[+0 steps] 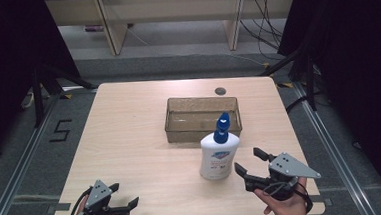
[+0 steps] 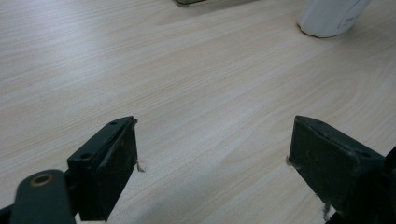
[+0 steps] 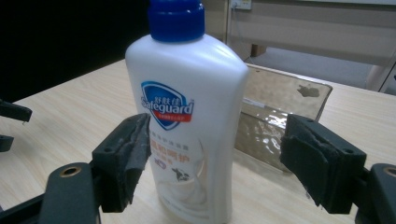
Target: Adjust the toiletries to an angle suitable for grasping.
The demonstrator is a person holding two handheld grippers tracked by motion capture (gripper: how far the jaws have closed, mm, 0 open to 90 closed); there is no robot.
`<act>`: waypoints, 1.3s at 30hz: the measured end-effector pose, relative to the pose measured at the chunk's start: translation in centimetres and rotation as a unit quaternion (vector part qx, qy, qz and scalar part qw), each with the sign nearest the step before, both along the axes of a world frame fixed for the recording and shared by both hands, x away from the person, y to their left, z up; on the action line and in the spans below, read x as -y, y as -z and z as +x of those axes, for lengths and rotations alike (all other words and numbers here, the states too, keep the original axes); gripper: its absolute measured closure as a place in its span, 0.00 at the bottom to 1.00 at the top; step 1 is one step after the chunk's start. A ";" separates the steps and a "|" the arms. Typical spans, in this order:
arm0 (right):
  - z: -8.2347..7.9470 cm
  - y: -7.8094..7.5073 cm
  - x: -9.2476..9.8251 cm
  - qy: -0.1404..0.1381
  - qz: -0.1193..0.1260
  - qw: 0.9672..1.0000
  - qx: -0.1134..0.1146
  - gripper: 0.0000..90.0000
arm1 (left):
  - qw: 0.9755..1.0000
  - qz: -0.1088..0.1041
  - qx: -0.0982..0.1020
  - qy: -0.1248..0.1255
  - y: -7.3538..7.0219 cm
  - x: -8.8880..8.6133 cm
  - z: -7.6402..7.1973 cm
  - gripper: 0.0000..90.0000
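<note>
I bring my right hand-held gripper (image 3: 215,154), jaws spread, around the upright Safeguard body-wash bottle (image 3: 189,116) for a side grasp; left hand-held gripper (image 2: 212,163) spread, idle on the desk (image 1: 130,141).

The bottle (image 2: 334,16) is cut off above its base; the tray (image 3: 280,119) stands partly hidden behind it

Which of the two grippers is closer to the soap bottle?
The right gripper; its open fingers flank the soap bottle, while the left gripper sits far off.

Grey floor (image 1: 25,142) around the table (image 1: 130,141), pale wooden furniture (image 1: 172,13) behind, dark curtains (image 1: 355,52) at the sides
</note>
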State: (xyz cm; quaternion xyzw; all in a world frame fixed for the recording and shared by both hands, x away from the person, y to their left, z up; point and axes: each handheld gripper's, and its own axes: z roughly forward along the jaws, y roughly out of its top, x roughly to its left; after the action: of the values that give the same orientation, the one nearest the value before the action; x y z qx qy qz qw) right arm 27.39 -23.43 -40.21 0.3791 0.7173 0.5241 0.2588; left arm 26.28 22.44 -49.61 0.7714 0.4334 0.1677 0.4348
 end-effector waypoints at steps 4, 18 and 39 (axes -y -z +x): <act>0.0 -0.5 -0.1 0.000 0.001 1.000 0.002 0.27 | 1.000 0.001 -0.002 -0.002 0.0 0.0 0.0 0.16; 0.1 -2.2 0.3 0.003 0.003 1.000 0.013 0.28 | 1.000 -0.007 -0.002 0.000 0.1 0.2 0.1 0.16; 2.4 -4.3 -2.4 -0.018 0.010 0.999 0.024 0.30 | 1.000 -0.014 -0.005 0.003 0.1 0.6 0.4 0.16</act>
State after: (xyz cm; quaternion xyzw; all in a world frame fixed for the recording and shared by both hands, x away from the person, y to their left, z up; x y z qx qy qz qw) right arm 29.78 -21.04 -35.87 0.3562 0.7118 0.5451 0.2631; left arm 26.68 21.86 -49.69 0.7675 0.4354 0.1565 0.4436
